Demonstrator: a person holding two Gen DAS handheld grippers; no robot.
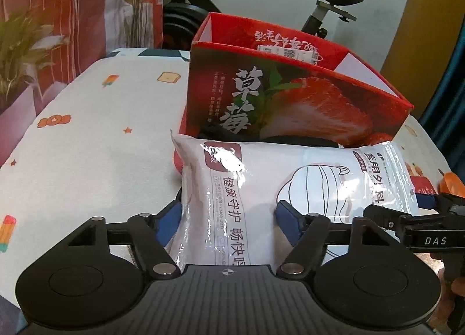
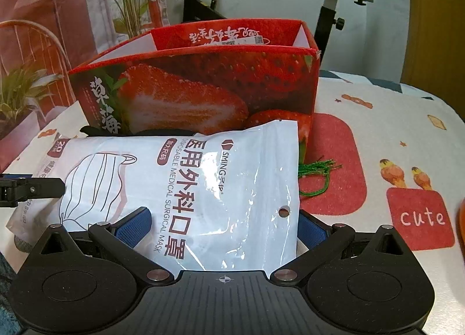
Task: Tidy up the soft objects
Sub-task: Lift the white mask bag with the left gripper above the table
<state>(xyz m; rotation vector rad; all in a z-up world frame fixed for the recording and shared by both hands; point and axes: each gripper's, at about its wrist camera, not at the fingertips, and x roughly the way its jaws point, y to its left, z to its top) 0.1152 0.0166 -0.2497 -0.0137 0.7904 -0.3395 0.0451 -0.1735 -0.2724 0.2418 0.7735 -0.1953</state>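
Note:
A white plastic pack of surgical masks [image 1: 290, 183] [image 2: 203, 189] is held in front of a red strawberry box [image 1: 290, 96] [image 2: 203, 85]. My left gripper [image 1: 229, 215] is shut on the pack's left end, its blue pads [image 1: 170, 218] pressing both sides. My right gripper [image 2: 221, 227] is shut on the pack's right end, blue pads [image 2: 133, 227] on either side. The box is open at the top, and something dark lies at its base behind the pack. Each gripper shows at the edge of the other's view.
The table wears a white cloth with cartoon prints [image 1: 87, 131] [image 2: 392, 137]. A green string bundle [image 2: 316, 172] lies right of the pack. An exercise bike [image 1: 319, 6] stands behind the table, with potted plants [image 1: 17, 53] at left.

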